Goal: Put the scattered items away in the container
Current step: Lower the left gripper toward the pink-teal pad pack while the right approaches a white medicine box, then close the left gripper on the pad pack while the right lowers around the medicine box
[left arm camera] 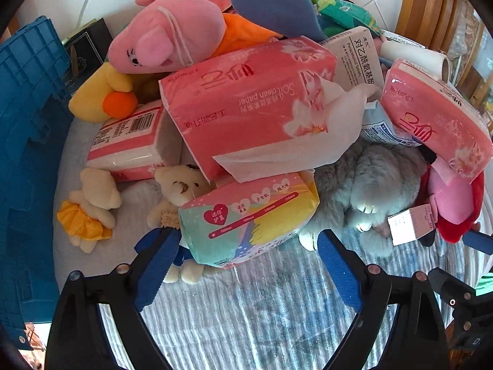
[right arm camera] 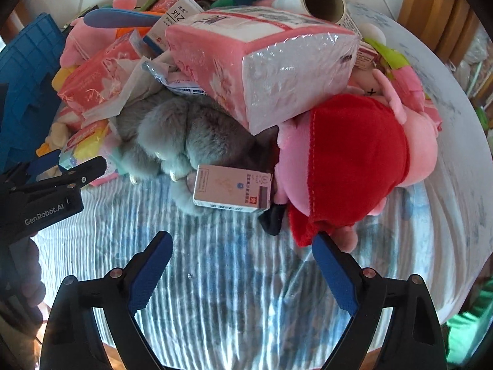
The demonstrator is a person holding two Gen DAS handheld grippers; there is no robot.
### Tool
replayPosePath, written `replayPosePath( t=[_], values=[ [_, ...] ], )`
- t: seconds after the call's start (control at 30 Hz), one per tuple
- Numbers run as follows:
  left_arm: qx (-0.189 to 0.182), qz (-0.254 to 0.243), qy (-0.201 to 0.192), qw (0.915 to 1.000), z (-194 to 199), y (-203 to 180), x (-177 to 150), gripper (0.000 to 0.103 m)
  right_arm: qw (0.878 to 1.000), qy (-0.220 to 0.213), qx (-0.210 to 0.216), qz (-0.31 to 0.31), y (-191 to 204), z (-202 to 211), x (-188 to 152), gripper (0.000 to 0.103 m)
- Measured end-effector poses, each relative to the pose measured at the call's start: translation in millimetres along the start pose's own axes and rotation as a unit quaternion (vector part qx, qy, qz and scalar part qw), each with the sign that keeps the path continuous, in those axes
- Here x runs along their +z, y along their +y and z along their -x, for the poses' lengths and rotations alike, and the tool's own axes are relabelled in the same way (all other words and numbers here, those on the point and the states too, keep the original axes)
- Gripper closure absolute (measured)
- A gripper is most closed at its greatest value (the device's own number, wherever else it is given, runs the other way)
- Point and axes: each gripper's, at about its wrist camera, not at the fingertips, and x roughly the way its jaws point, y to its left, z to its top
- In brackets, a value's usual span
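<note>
Both our tools, left [left arm camera: 246, 246] and right [right arm camera: 242, 246], hang released over the pile on the counter [right arm camera: 234, 293], holding nothing. The left one straddles the pastel pack [left arm camera: 249, 215] at the pile's near edge: light, squashy, slick film, so we should pinch across its short sides. The blue crate [left arm camera: 27, 154] waits at left.

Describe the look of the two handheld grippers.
Both match: the left gripper and the right gripper have black angular frames with round silver fasteners and ribbed blue pads on the fingers. The left's black body carries white "GenRobot.AI" lettering.
</note>
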Motion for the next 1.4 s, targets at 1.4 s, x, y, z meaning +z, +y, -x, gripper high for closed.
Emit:
replayPosePath(
  t=[1.4],
  values=[
    [-0.022,-0.013,0.056,0.9981,-29.2,-27.7,2.2,0.020,0.999,0.023,0.005,-0.025,-13.4,-45.1,3.8,0.011]
  ],
)
